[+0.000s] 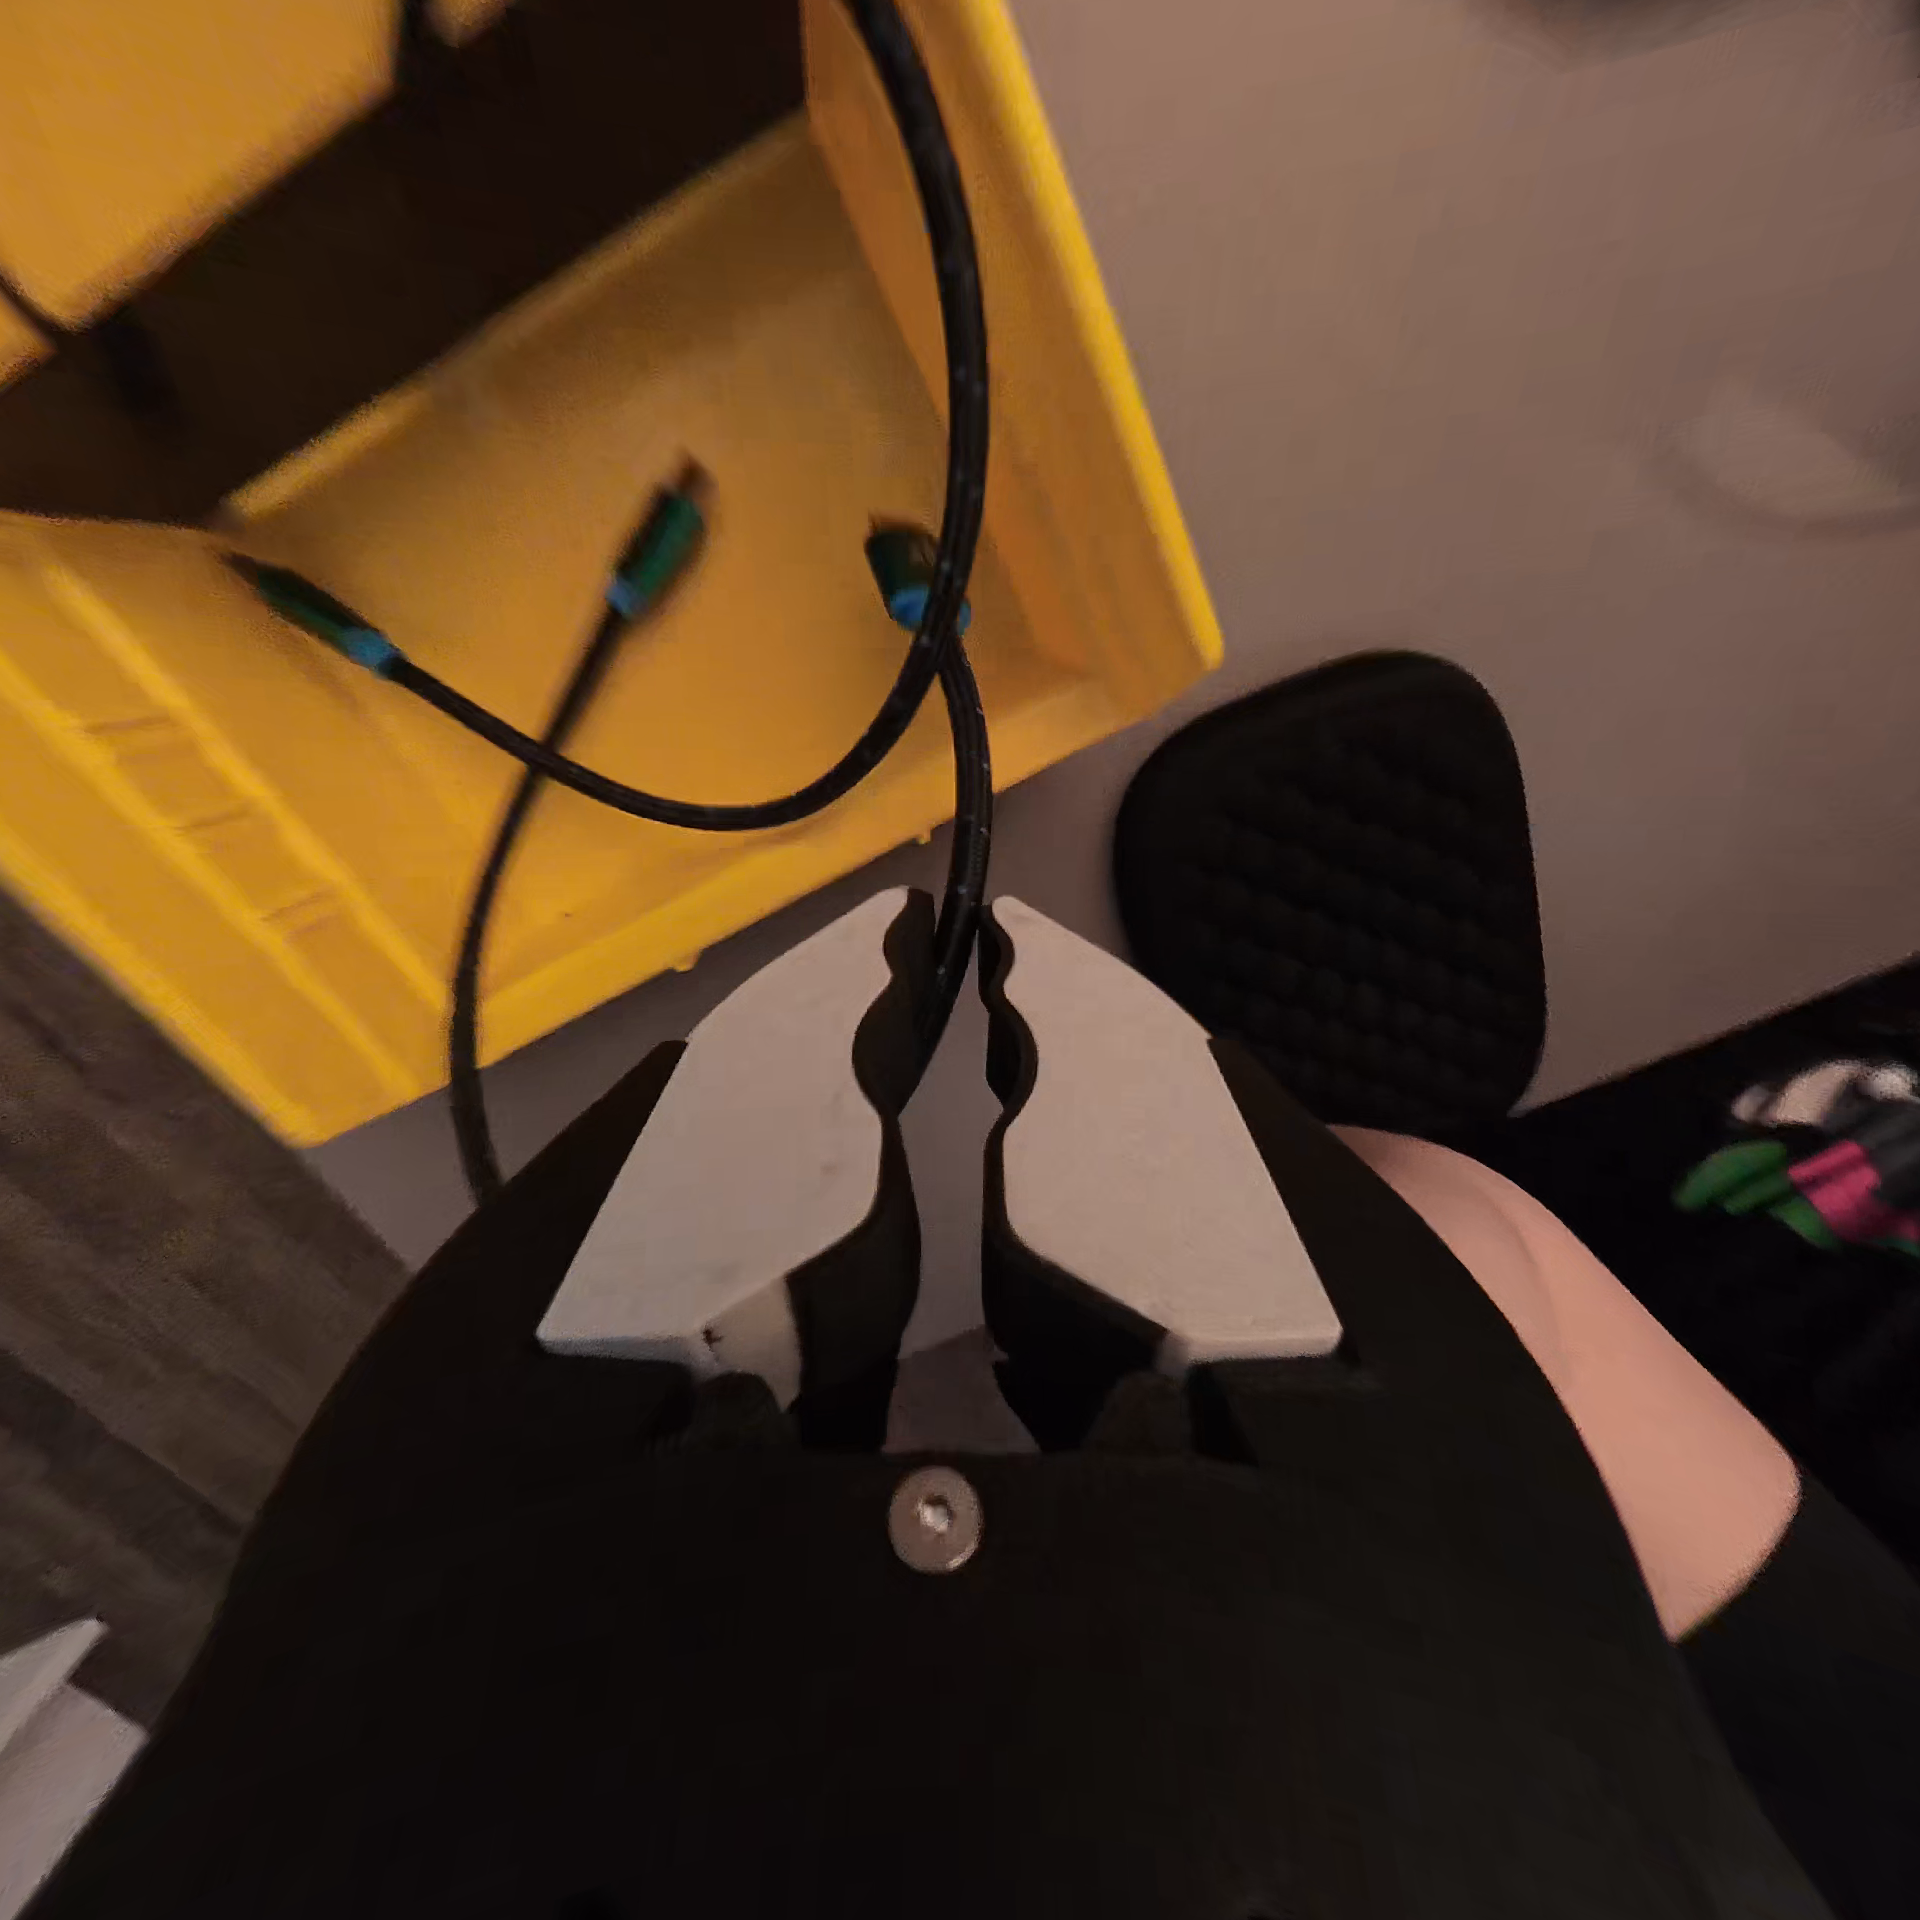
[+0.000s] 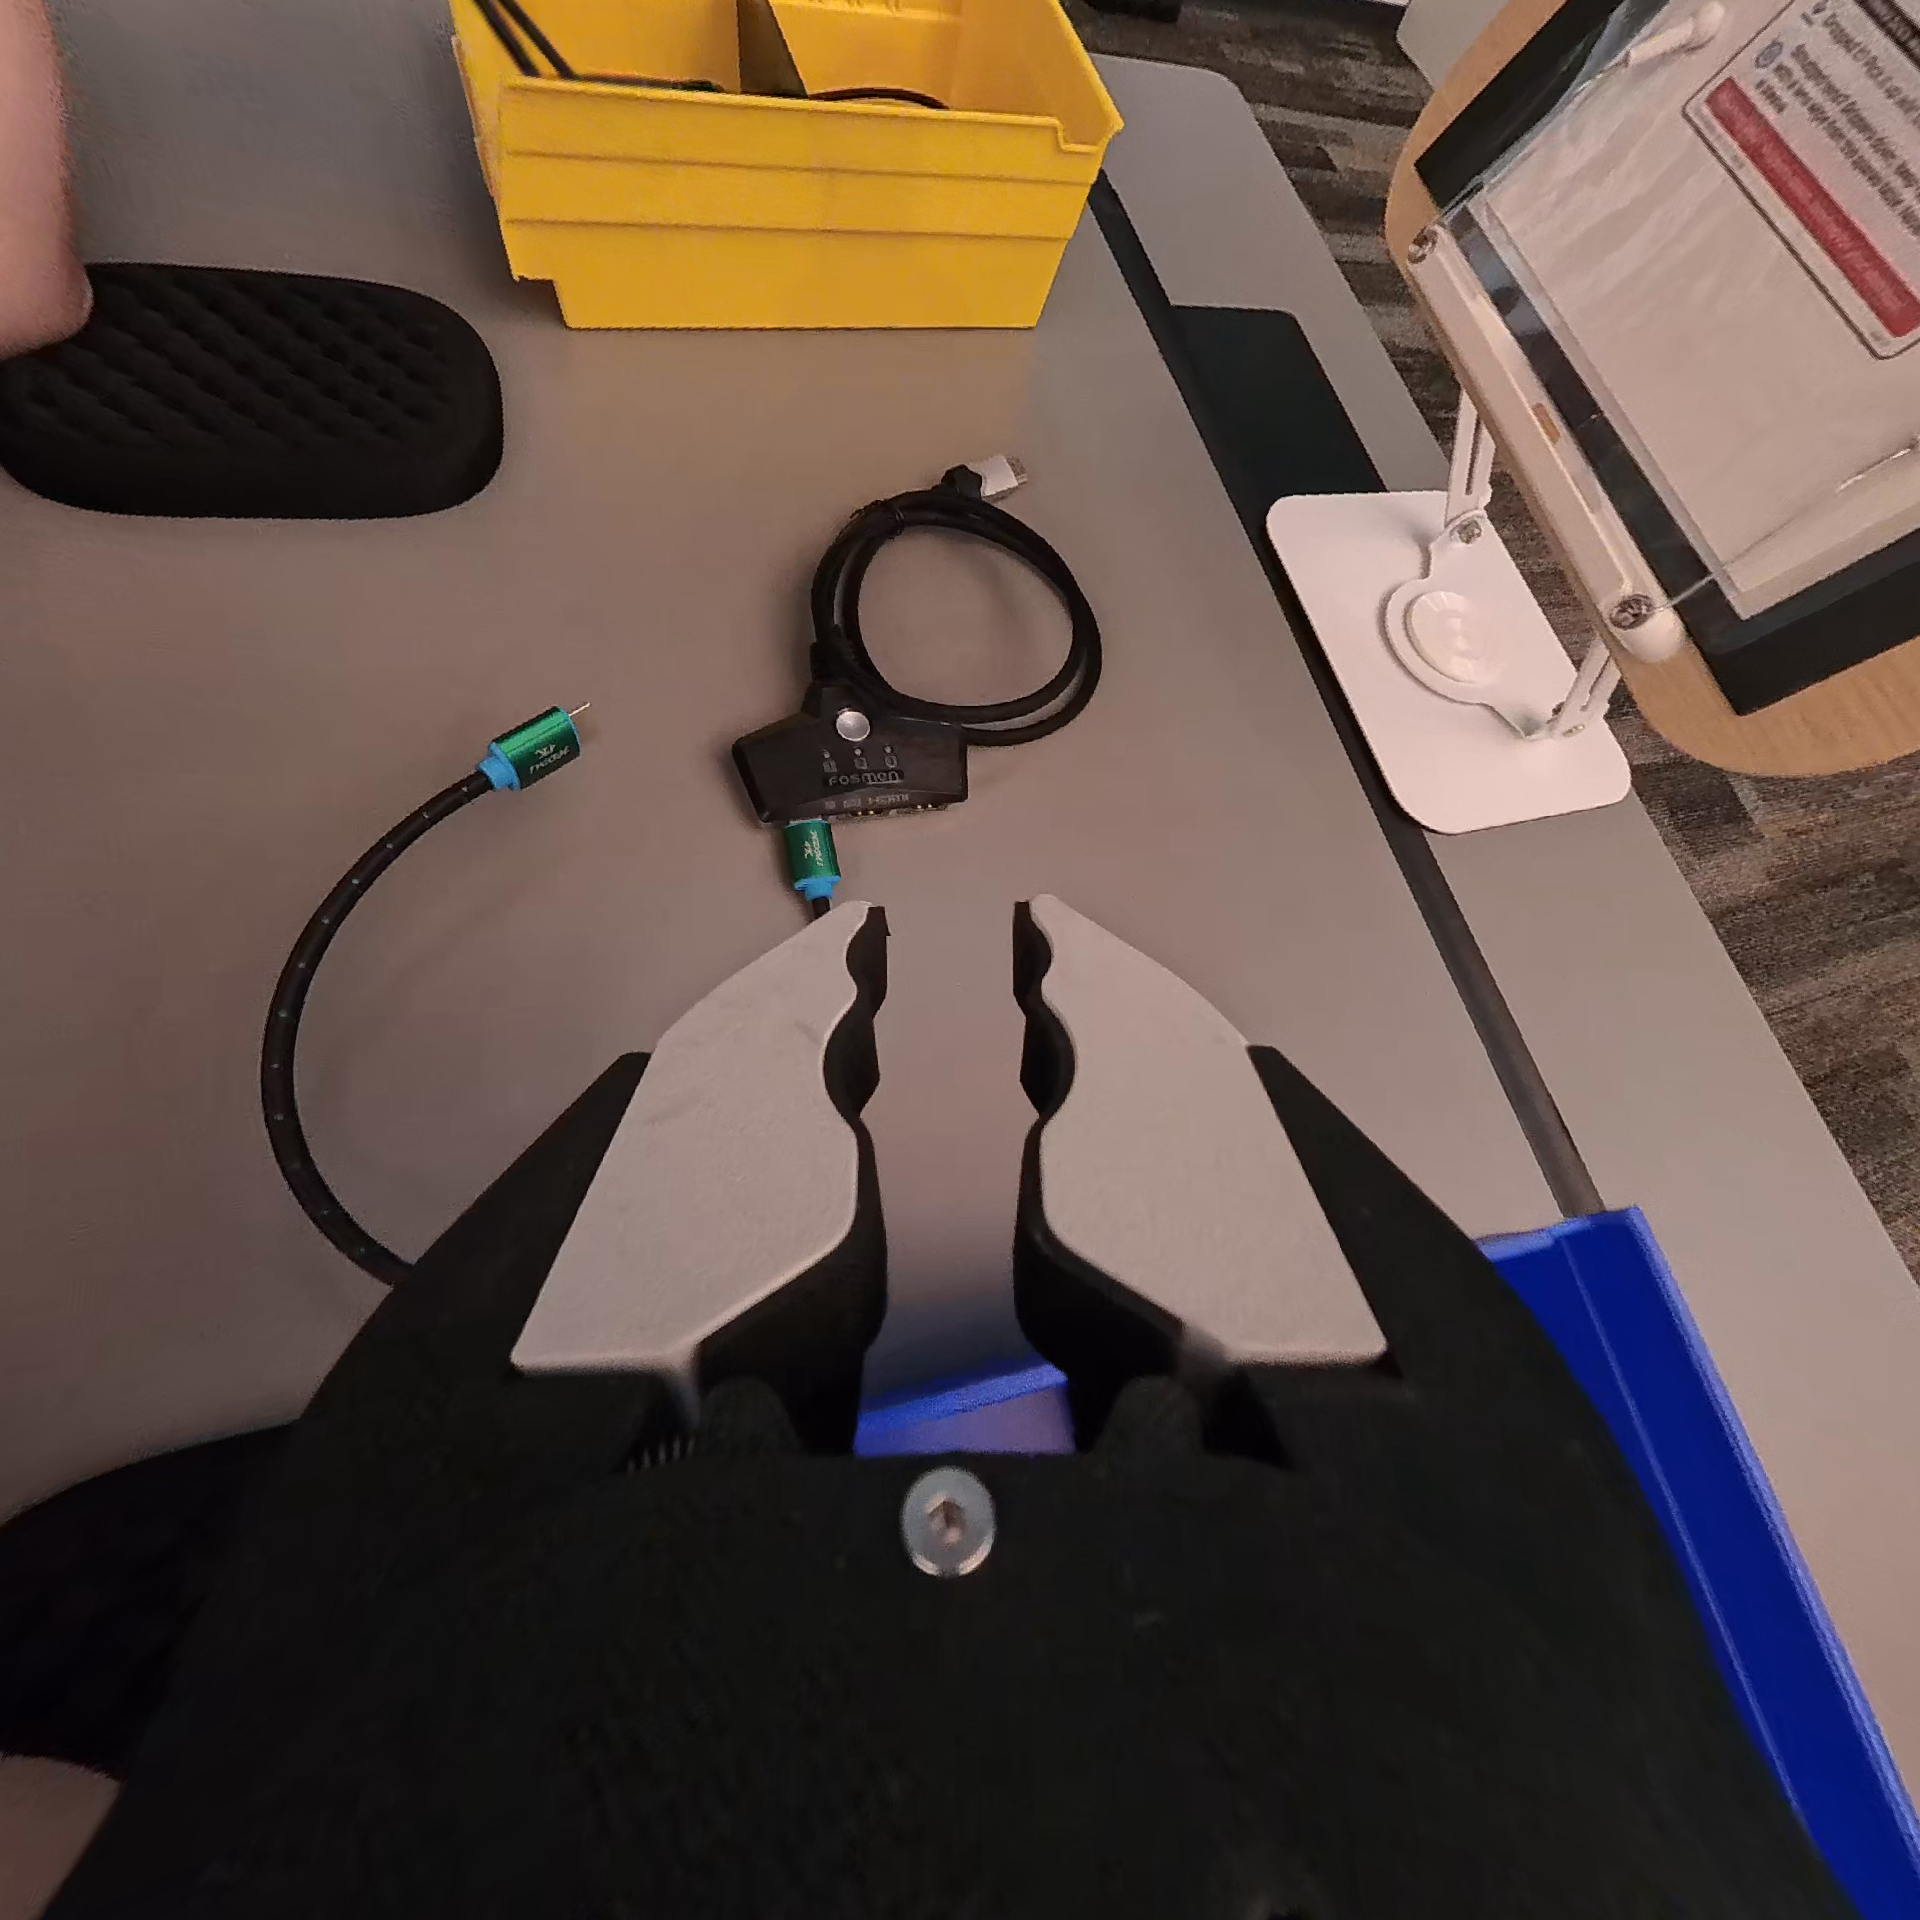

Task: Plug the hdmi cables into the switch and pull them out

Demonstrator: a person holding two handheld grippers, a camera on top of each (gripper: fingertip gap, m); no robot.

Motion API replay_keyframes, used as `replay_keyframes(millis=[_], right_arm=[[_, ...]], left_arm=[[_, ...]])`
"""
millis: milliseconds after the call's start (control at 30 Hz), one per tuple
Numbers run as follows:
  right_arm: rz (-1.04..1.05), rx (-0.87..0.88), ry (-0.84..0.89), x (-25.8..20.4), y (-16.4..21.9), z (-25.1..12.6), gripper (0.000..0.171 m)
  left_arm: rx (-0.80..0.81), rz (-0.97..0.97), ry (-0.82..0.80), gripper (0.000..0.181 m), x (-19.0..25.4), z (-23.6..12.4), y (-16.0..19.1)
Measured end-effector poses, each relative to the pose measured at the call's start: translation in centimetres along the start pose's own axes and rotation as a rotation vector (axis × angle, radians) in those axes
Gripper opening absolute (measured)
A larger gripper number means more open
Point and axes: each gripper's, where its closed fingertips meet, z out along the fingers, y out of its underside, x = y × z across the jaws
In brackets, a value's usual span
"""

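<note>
So far one green-headed plug (image 2: 808,854) sits in the switch (image 2: 852,764) mid-table; a second cable (image 2: 312,997) lies loose to its left. Right gripper (image 2: 951,914) hangs spread and empty; left gripper (image 1: 958,920) pinches a braided cable (image 1: 961,831) near the yellow bin (image 1: 623,623), more plugs inside.

One cable (image 2: 806,854) in black switch (image 2: 852,774)

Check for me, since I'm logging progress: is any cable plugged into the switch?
Yes, one green plug sits in the switch; the other plug lies loose.
</note>
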Motion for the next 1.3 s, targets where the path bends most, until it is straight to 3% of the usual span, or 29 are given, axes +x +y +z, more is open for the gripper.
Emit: replay_keyframes(millis=[233, 333, 467, 700, 933, 1100, 1300], right_arm=[[-0.005, -0.024, -0.040, -0.6, 0.1, 1.6, 0.024], [-0.011, -0.035, -0.060, -1.0, 0.1, 2.3, 0.024], [-0.013, -0.043, -0.085, -1.4, 0.1, 3.1, 0.023], [-0.011, -0.061, -0.105, -1.6, 0.4, 4.1, 0.023], [-0.011, -0.069, -0.111, -1.8, 0.3, 4.8, 0.023], [-0.021, -0.065, -0.126, -2.3, 0.0, 5.4, 0.023], [-0.045, 0.014, -0.170, -3.8, -2.3, 6.6, 0.023]], left_arm=[[0.290, 0.065, -0.213, 0.006, -0.2, -5.4, -2.8], [0.360, 0.040, -0.166, 0.006, -0.4, -5.8, -4.4], [0.419, 0.034, 0.067, 0.006, 1.6, -5.6, -6.3], [0.448, 0.027, -0.024, 0.006, 2.3, -7.4, -5.3], [0.593, 0.057, -0.090, 0.006, 5.3, -11.2, -3.9], [0.677, 0.147, 0.040, 0.006, 7.7, -12.3, -4.9], [0.825, 0.193, 0.022, 0.006, 9.4, -15.2, -5.1]])
